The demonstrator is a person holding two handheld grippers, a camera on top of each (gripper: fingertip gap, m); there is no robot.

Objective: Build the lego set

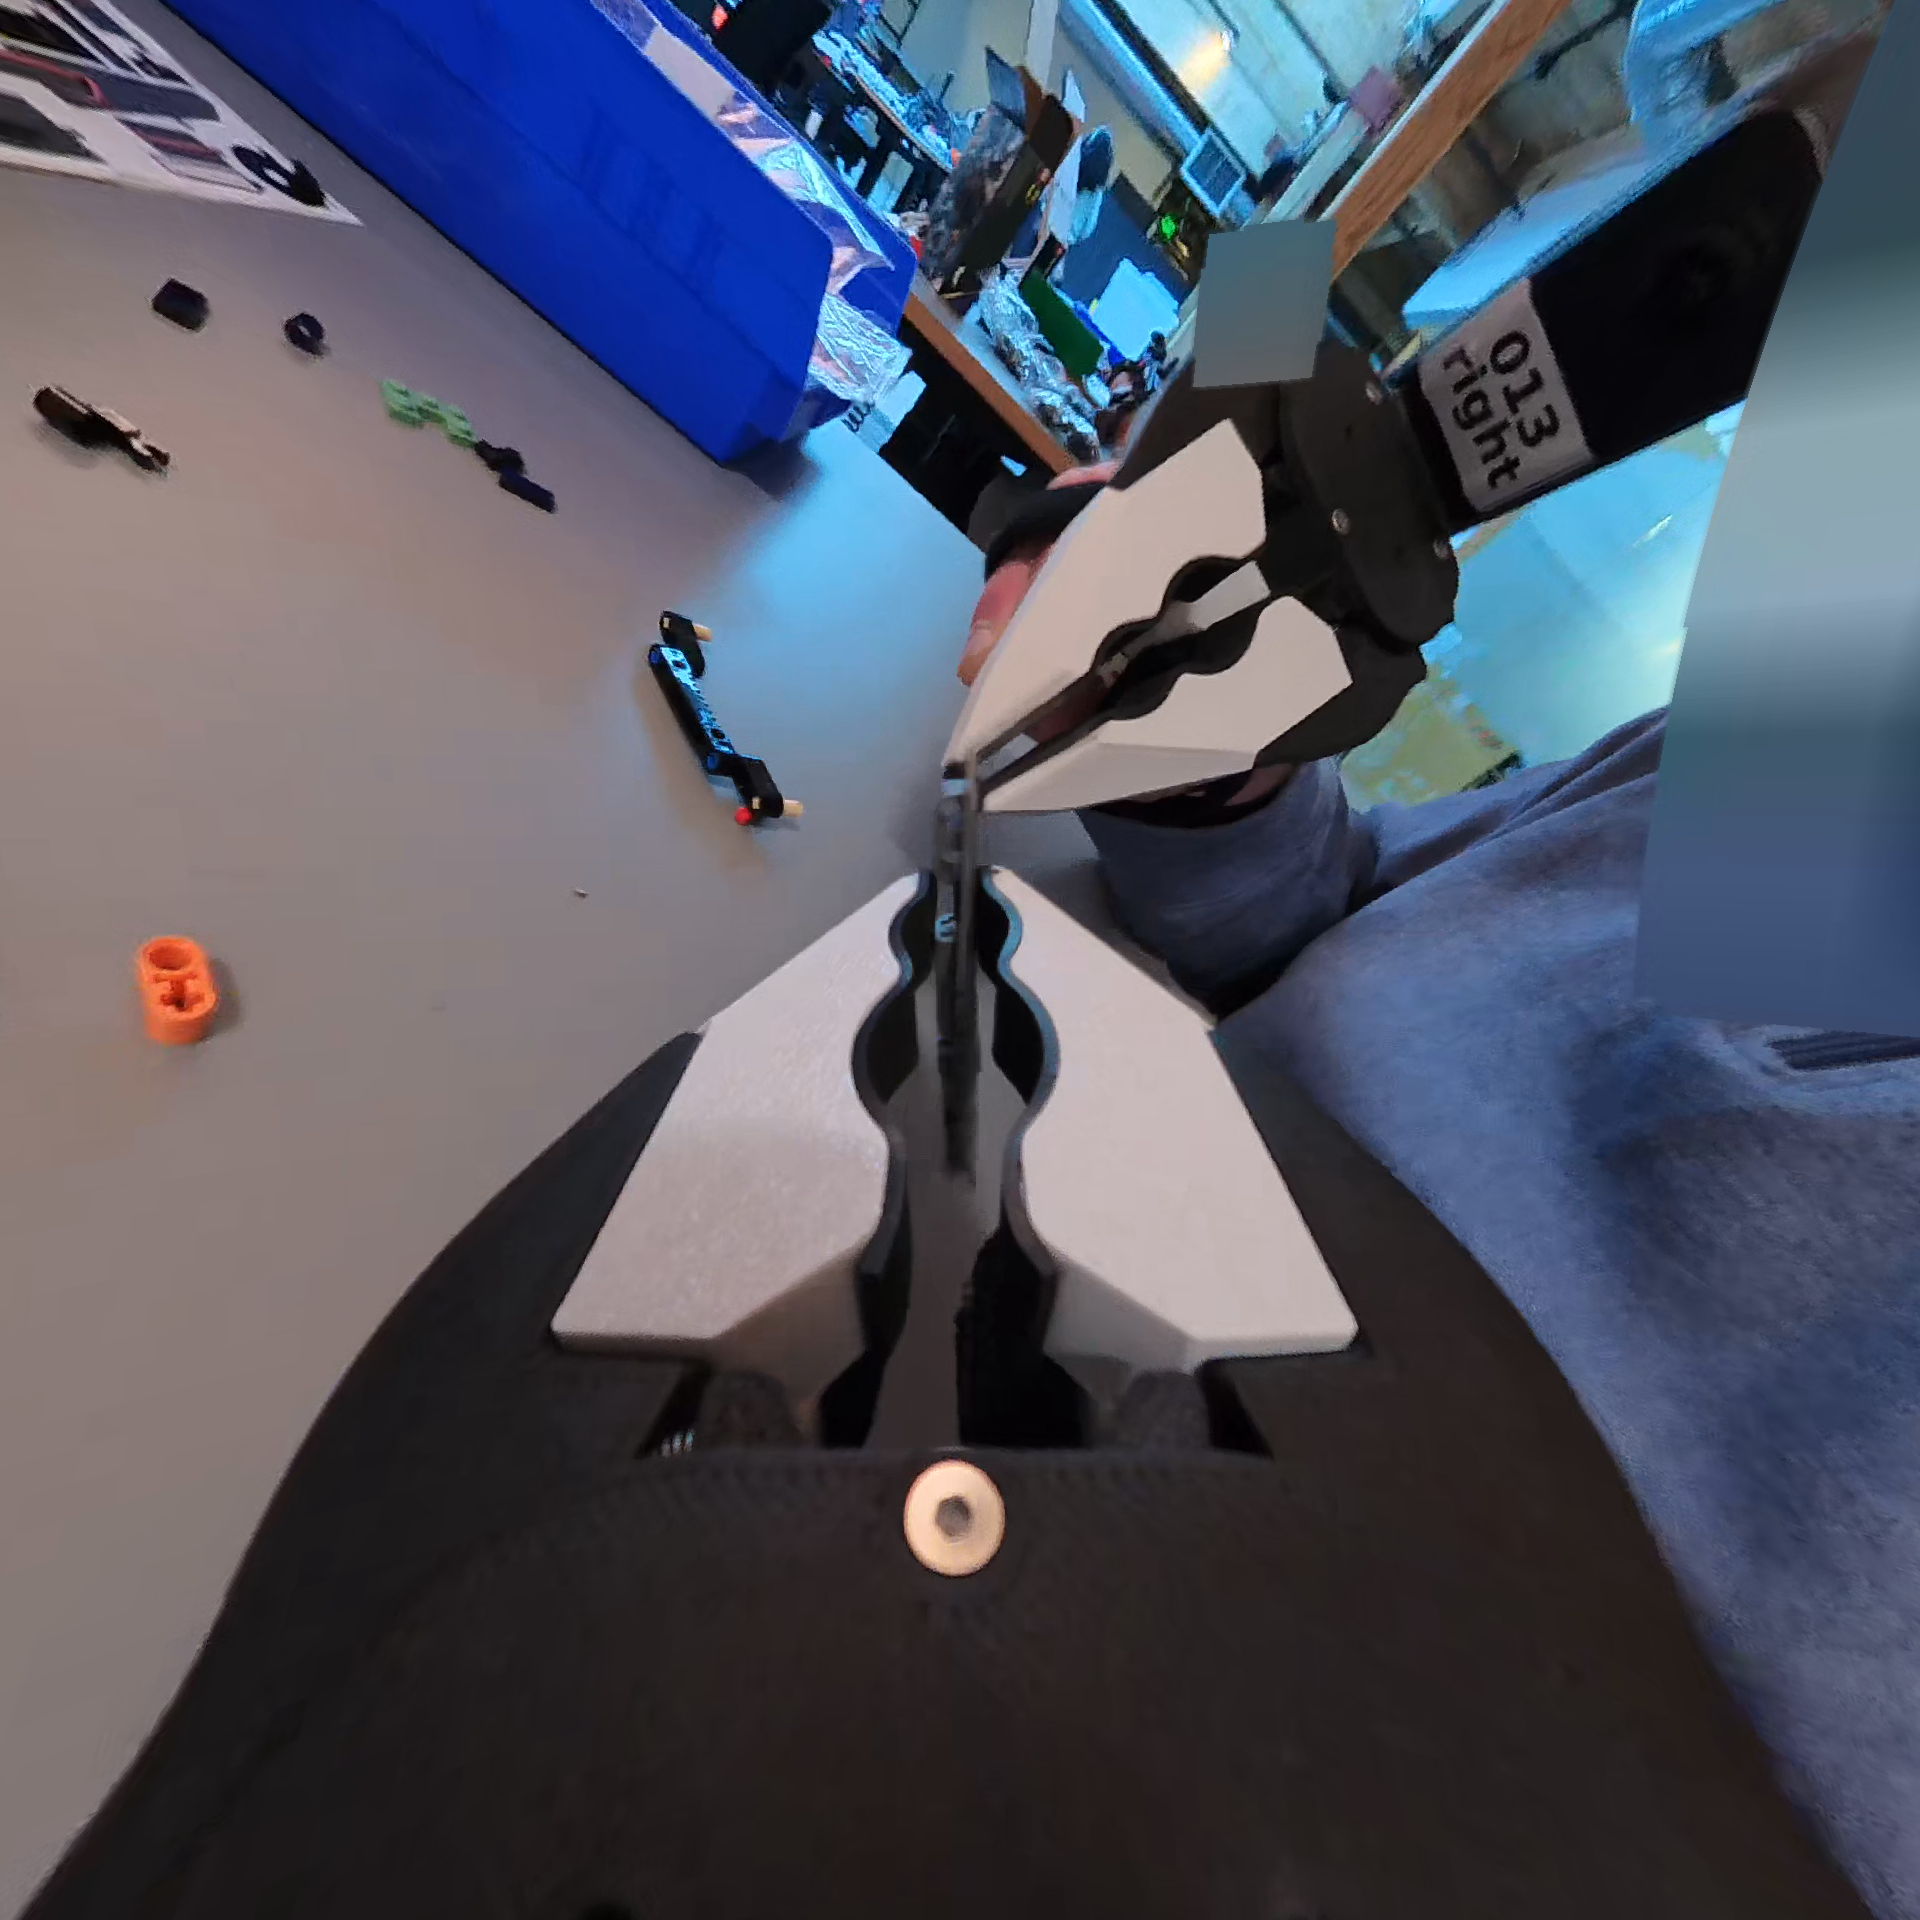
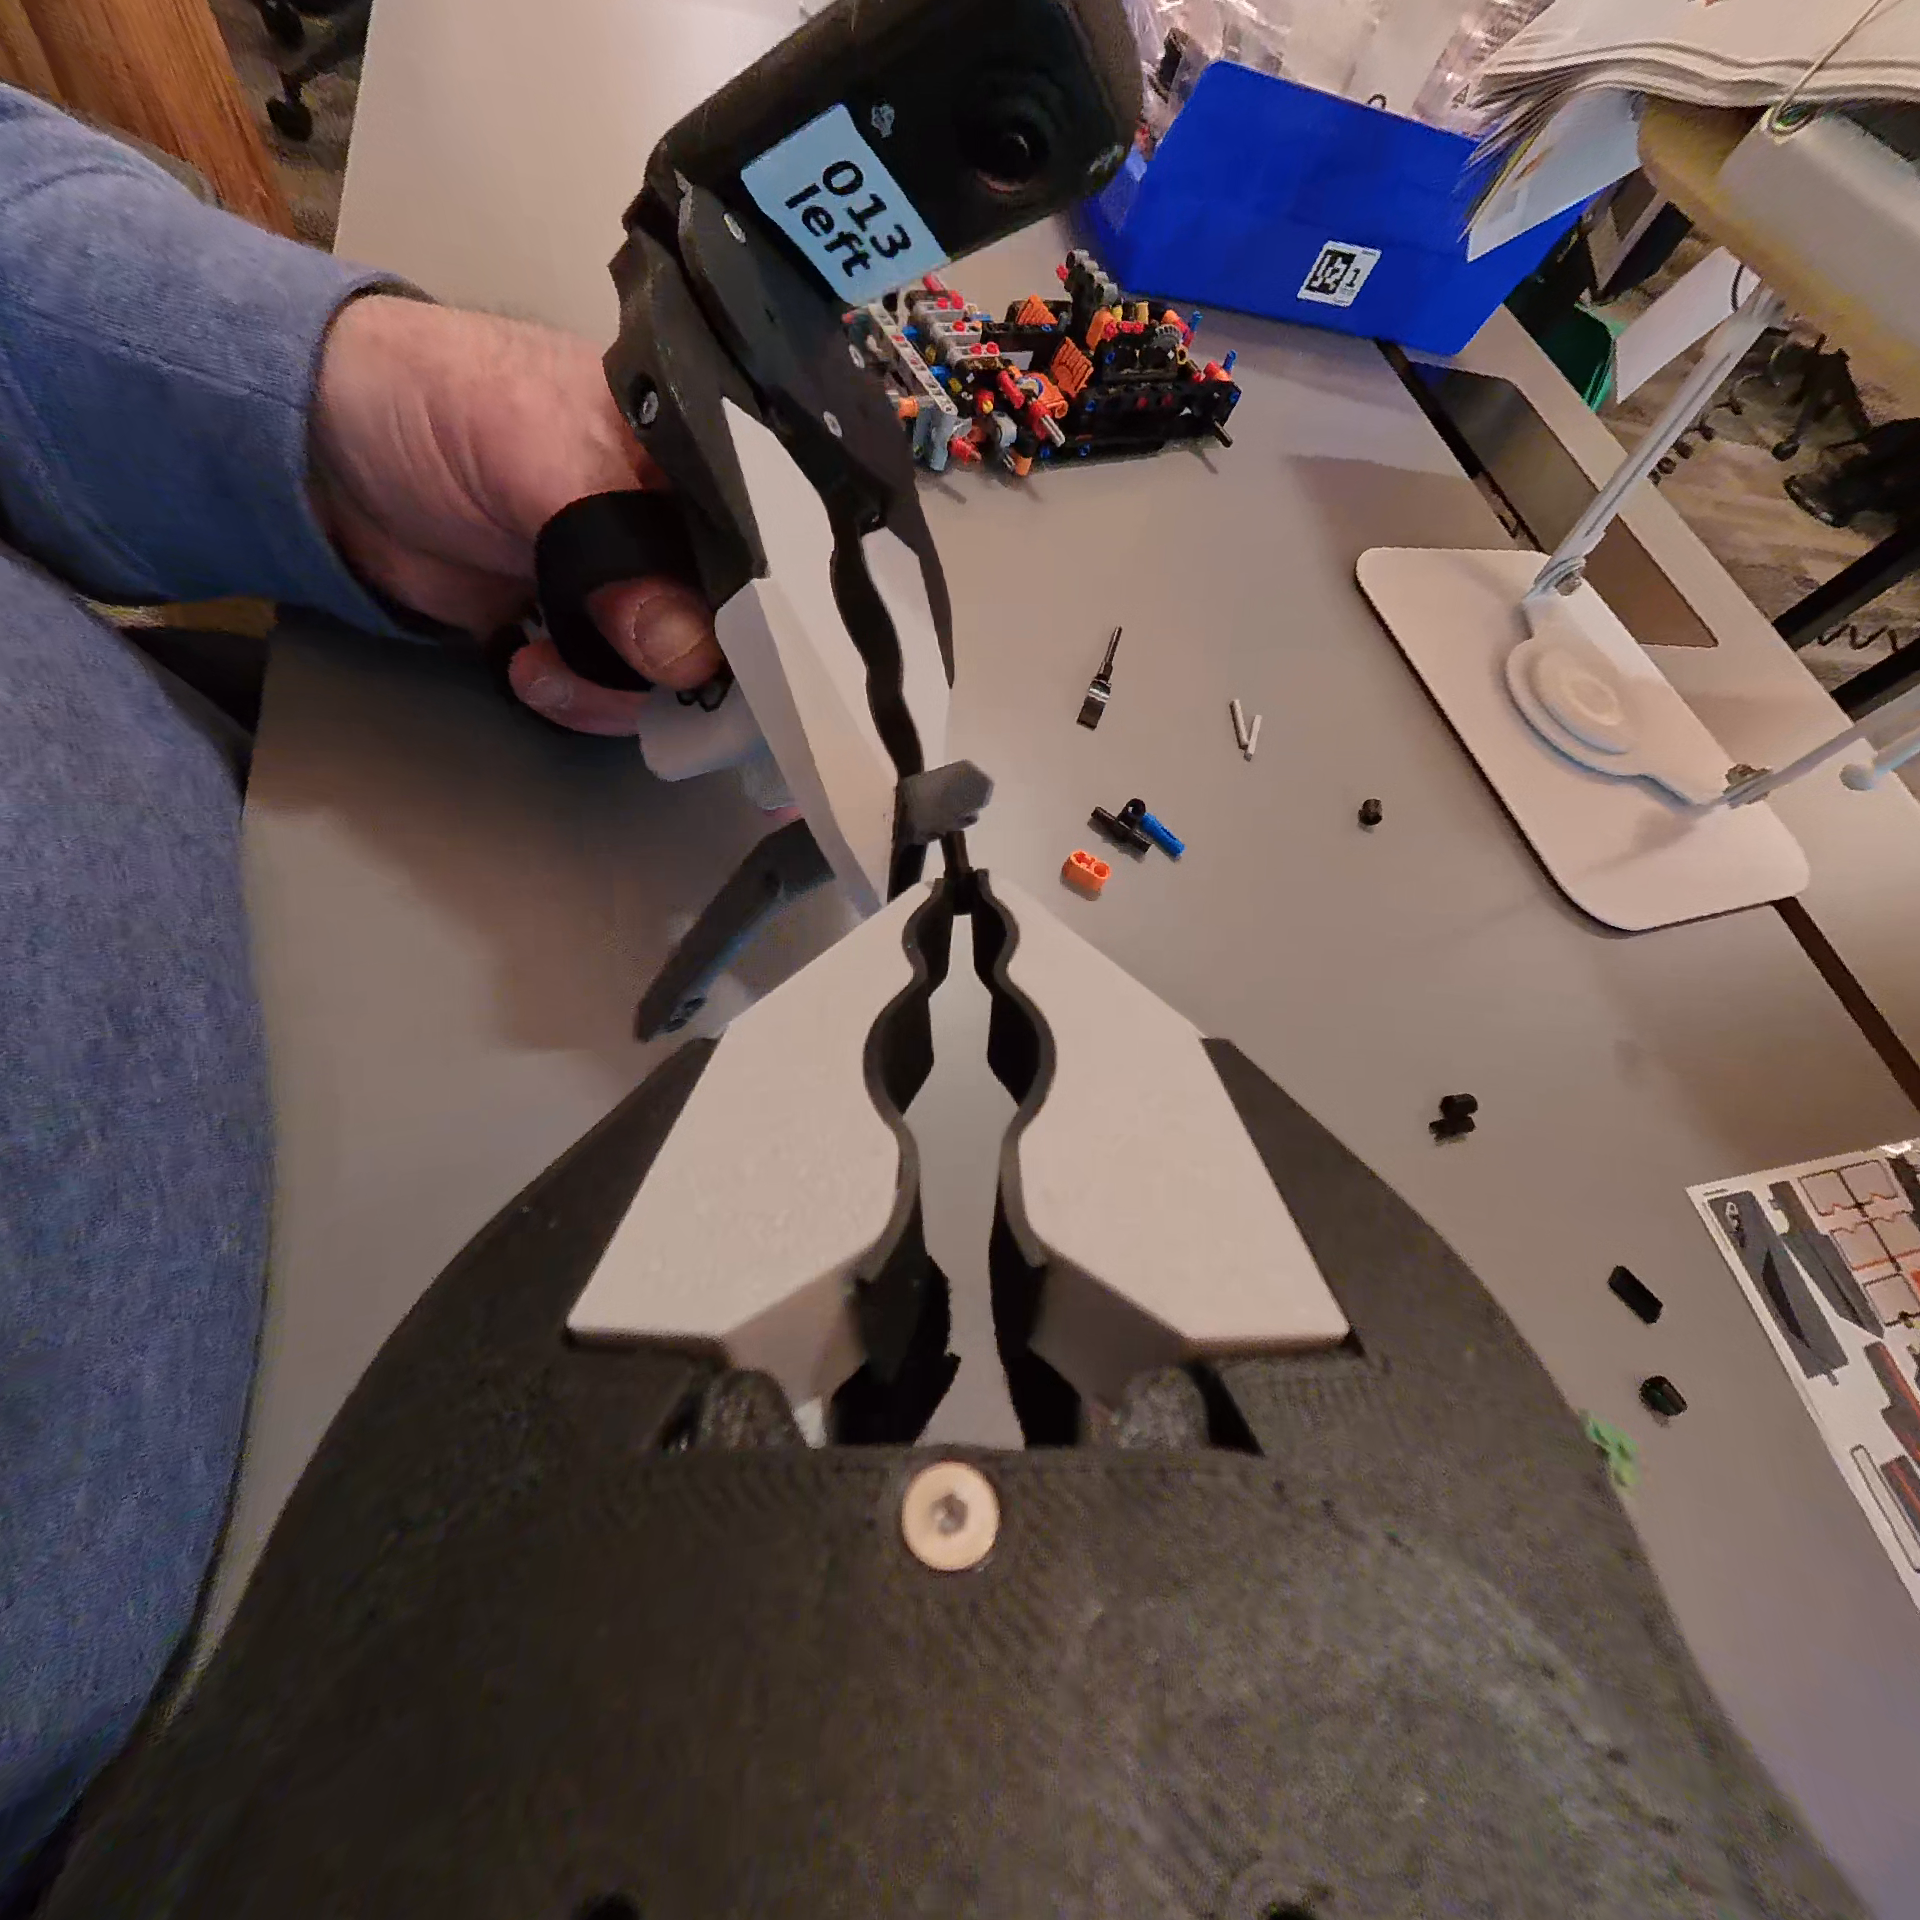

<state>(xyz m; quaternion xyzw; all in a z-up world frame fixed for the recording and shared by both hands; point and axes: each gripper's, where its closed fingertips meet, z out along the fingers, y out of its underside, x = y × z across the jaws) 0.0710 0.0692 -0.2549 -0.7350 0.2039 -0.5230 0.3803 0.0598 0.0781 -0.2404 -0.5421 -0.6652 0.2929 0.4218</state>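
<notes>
In the left wrist view, the left claw (image 1: 954,914) fills the lower centre of the frame, its white fingers (image 1: 790,1122) drawn close and pinching a thin black lego piece (image 1: 958,1039) that runs up the narrow gap between them. The right claw (image 1: 961,774) comes in from the upper right of that frame, its tips pressed together on the far end of the same piece, so both claws meet at frame centre above the grey desk (image 1: 364,727). In the right wrist view, the right claw (image 2: 958,883) is likewise nearly closed at centre, nipping a thin black pin at its tip, and just above it the left claw (image 2: 914,821) holds a small grey block (image 2: 945,792); how pin and block join I cannot tell. A hand (image 2: 468,488) in a blue sleeve grips the left tool at the upper left. Loose parts lie on the desk: an orange connector (image 2: 1086,871) right of centre, a black and blue pin piece (image 2: 1138,828) just above it, and the partly built lego model (image 2: 1049,364) near the top, beside a blue bin (image 2: 1299,208). A sticker sheet (image 2: 1829,1309) sits at the right edge.
</notes>
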